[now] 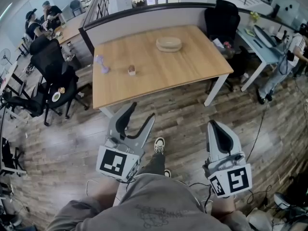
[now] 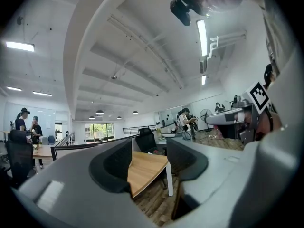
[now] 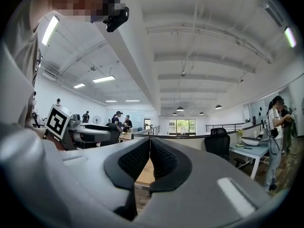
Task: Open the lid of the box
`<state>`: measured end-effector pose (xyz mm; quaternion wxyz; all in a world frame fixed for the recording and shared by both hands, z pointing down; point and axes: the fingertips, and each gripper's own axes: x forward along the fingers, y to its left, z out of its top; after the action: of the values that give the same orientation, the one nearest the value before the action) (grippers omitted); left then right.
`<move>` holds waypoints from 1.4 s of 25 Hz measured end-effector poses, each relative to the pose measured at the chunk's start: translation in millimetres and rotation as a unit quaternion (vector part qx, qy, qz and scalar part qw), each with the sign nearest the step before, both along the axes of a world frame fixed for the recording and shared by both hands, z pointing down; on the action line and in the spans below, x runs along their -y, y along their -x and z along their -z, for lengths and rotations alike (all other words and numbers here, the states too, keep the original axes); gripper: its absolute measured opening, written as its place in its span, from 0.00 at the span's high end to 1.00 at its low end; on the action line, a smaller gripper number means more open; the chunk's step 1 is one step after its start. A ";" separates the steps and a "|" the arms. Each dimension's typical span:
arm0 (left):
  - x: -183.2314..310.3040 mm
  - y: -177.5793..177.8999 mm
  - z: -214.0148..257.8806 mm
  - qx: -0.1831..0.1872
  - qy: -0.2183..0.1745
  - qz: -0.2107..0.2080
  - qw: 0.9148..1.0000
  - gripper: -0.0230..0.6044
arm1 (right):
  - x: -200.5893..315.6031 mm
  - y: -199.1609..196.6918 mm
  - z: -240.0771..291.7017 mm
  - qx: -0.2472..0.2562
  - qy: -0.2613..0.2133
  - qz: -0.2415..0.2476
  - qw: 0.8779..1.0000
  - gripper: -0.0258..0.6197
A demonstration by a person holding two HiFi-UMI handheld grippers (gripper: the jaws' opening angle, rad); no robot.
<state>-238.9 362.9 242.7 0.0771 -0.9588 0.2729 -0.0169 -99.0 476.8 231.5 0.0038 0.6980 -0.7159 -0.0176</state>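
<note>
- Box (image 1: 169, 44) sat on the far half of the bench (image 1: 144, 83), a little right of centre. It was low and round, with no marked long axis. Its lid (image 1: 168, 40) looked to be still on.
- Both tongs were held over the wooden floor (image 1: 187, 124), short of the bench's near edge and well apart from the box.
- The box lay straight ahead and up-frame, between the lines of the two tongs. It seemed slightly closer to the left one, though the margin was thin.
- Left tongs (image 1: 143, 110) stood spread wide, with nothing between them; only the bench corner showed through the gap.
- Right tongs (image 1: 214, 125) were pressed together and empty.
- Judgement: the task had not begun, and a walk-up was needed before any reach.
</note>
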 end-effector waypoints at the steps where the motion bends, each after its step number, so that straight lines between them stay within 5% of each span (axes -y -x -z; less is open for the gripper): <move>1: 5.2 -2.9 -1.9 0.001 0.001 -0.002 1.000 0.60 | 4.5 -3.4 -1.5 0.000 0.002 -0.003 1.000 0.94; 13: 112.3 -44.0 -7.8 0.027 0.020 0.006 0.999 0.60 | 104.8 -59.2 2.7 0.019 -0.007 -0.020 1.000 0.93; 16: 146.4 -56.7 -3.2 0.026 0.020 0.003 0.999 0.60 | 135.9 -75.1 8.7 0.024 -0.014 -0.034 0.999 0.73; 19: 180.6 -65.4 1.1 0.026 0.022 -0.002 0.999 0.60 | 169.1 -86.5 14.2 0.019 -0.012 -0.046 0.999 0.66; 35: 332.2 -95.1 4.2 0.006 0.021 -0.020 1.000 0.62 | 320.6 -111.7 14.5 0.005 0.010 -0.050 0.999 0.66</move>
<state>-143.8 30.7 238.5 0.0587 -0.9653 0.2532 -0.0264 12.7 156.2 217.0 0.0083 0.7327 -0.6805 -0.0067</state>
